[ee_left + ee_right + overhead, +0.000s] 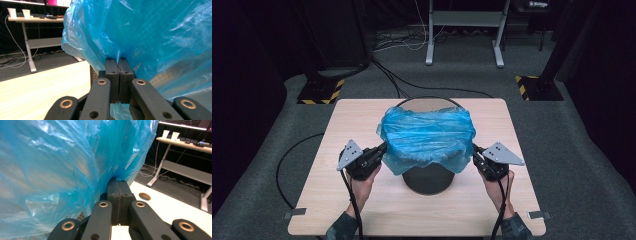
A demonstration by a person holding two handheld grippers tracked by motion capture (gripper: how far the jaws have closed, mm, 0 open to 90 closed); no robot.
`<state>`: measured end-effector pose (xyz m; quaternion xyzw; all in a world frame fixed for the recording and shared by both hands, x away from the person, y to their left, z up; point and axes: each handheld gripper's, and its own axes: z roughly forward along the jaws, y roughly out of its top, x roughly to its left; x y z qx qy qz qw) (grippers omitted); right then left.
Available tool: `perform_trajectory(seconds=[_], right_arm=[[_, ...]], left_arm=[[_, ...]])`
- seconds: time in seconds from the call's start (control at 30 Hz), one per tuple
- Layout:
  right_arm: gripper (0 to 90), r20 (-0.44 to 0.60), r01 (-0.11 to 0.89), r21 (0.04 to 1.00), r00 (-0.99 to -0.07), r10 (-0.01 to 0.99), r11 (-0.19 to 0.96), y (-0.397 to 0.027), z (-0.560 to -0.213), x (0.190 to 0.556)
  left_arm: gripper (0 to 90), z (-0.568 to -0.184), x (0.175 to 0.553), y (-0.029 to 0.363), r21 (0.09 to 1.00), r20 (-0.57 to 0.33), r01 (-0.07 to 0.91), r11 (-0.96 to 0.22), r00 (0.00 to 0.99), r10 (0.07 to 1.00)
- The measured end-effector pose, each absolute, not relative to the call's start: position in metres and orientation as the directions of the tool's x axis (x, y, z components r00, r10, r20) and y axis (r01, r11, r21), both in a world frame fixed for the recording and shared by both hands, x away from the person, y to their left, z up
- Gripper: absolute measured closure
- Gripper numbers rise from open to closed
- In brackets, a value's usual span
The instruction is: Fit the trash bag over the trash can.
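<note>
A blue plastic bag [427, 137] is stretched over the top of a black mesh bin [429, 179] standing mid-table. My left gripper [383, 148] is shut on the bag's left edge, and my right gripper [475, 150] is shut on its right edge. The left gripper view has the jaws pressed together with blue plastic bag [150, 37] pinched at their tips [119, 59]. The right gripper view has the same: closed jaws [117, 180] biting the blue plastic bag [57, 165]. The far part of the bin's rim [428, 99] stays uncovered.
The light wooden table [362, 200] carries the bin. Cables trail from both grippers toward the front edge. A desk frame [464, 30] and black stands with hazard-striped bases [319, 90] are on the grey carpet behind.
</note>
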<state>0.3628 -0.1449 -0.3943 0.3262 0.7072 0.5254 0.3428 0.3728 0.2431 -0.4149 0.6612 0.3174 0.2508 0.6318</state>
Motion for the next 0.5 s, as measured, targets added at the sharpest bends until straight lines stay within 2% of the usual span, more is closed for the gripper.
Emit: perform_trajectory(seconds=[0.1,0.13,0.27,0.4,0.5], right_arm=[[87.5,-0.151,0.101,0.965,-0.539,0.829,0.241,-0.148,-0.394,0.360],[81.3,-0.149,0.105,0.965,-0.534,0.832,0.240,-0.150,-0.393,0.360],[67.7,-0.106,0.114,0.974,-0.529,0.842,0.195,-0.165,-0.387,0.359],[60.8,-0.085,0.096,0.983,-0.528,0.845,0.159,-0.182,-0.375,0.352],[57.8,-0.086,0.088,0.984,-0.522,0.849,0.153,-0.191,-0.367,0.348]], left_arm=[[77.7,-0.412,0.371,0.247,0.995,-0.068,0.102,0.000,0.661,0.747],[72.4,-0.411,0.370,0.249,0.995,-0.070,0.103,0.003,0.658,0.749],[56.6,-0.403,0.363,0.259,0.996,-0.076,0.090,0.023,0.650,0.756],[48.3,-0.393,0.355,0.270,0.998,-0.063,0.060,0.033,0.641,0.765],[45.9,-0.387,0.354,0.280,0.998,-0.070,0.046,0.053,0.637,0.768]])
